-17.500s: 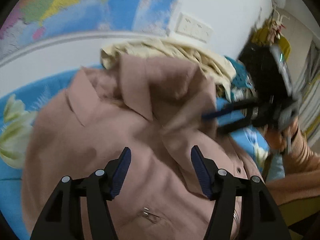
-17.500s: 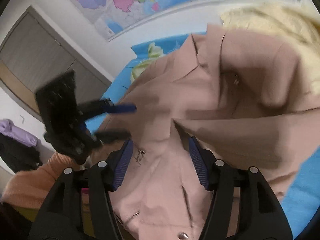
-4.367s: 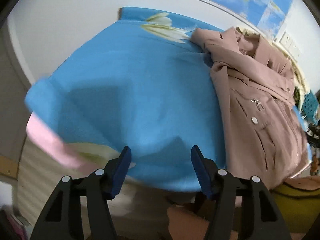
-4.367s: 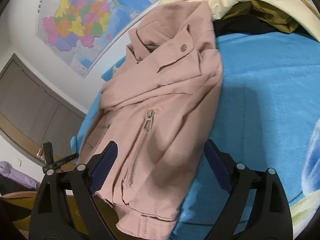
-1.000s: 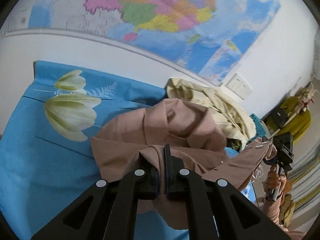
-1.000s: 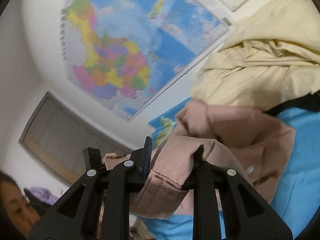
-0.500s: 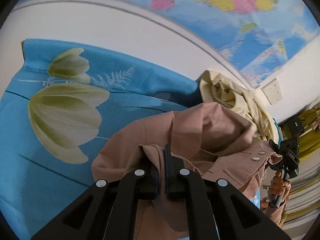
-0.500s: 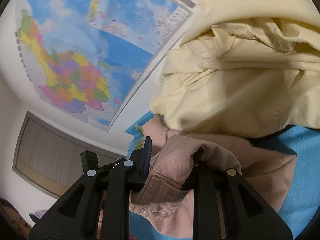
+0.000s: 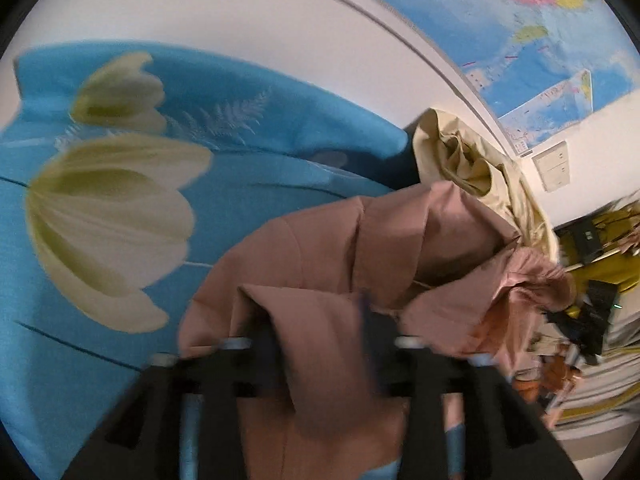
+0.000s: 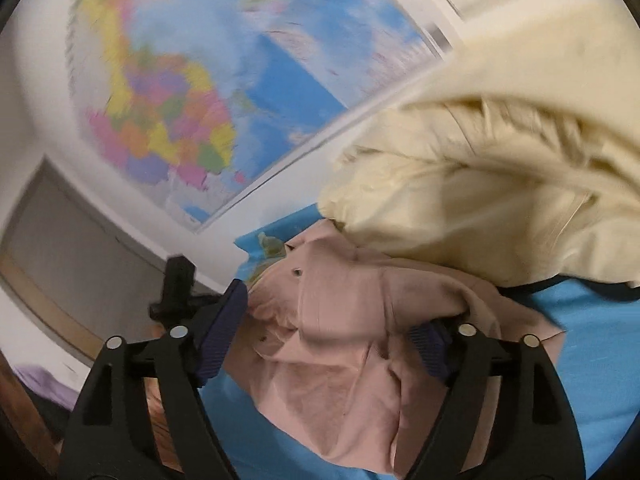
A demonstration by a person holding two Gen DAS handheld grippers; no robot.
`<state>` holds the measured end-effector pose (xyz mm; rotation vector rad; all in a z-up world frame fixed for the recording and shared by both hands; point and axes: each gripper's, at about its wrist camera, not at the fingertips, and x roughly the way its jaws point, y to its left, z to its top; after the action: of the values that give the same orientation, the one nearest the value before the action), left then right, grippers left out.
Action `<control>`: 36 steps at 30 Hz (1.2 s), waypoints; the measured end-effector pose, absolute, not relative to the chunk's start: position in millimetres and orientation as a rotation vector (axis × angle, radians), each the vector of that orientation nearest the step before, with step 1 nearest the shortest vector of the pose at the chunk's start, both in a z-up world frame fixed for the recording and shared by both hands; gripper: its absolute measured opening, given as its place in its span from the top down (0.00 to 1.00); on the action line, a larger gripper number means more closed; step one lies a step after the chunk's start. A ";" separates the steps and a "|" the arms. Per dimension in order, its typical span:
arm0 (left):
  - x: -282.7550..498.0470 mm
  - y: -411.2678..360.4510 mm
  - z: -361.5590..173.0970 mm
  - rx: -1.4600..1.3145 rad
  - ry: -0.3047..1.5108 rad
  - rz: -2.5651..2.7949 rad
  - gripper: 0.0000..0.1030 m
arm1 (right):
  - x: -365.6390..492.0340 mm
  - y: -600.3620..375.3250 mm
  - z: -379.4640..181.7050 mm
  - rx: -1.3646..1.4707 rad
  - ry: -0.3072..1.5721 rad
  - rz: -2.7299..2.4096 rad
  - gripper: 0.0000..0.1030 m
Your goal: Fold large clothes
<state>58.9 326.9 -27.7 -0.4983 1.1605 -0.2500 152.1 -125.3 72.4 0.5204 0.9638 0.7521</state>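
Note:
The pink jacket [image 9: 360, 256] lies bunched and folded over on the blue floral sheet [image 9: 240, 152]. My left gripper [image 9: 320, 340] is blurred, its jaws apart with a fold of the jacket draped between them. In the right wrist view the jacket [image 10: 352, 320] lies between the spread jaws of my right gripper [image 10: 332, 328], which is open; the cloth still touches both pads. The right gripper also shows in the left wrist view [image 9: 588, 320] at the far right.
A cream garment [image 10: 500, 184] is heaped against the wall just behind the jacket; it also shows in the left wrist view [image 9: 472, 160]. A wall map [image 10: 192, 92] and a socket plate [image 9: 554, 166] are on the wall. A grey door [image 10: 60, 248] is at left.
Both grippers were shut on the jacket's hem half a second ago; now both have opened and the hem has dropped onto the jacket's upper part near the cream garment.

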 end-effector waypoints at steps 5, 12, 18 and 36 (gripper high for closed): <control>31.3 324.4 -6.7 -0.380 1.051 -0.244 0.42 | 116.3 -101.6 83.1 0.309 0.908 0.754 0.22; 12.6 263.3 -7.7 -0.008 1.059 -0.250 0.34 | 100.4 -48.5 50.4 -0.012 0.947 0.719 0.21; 44.6 265.8 -33.8 -0.005 1.158 -0.149 0.93 | 95.8 -12.9 17.5 -0.293 0.938 0.664 0.17; 54.4 316.1 11.9 -0.340 1.001 -0.070 0.49 | 142.7 13.1 26.6 -0.268 0.832 0.664 0.94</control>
<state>54.4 316.1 11.9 -0.3400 1.0013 -0.0697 142.7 13.1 26.6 -0.2679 0.8319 0.6639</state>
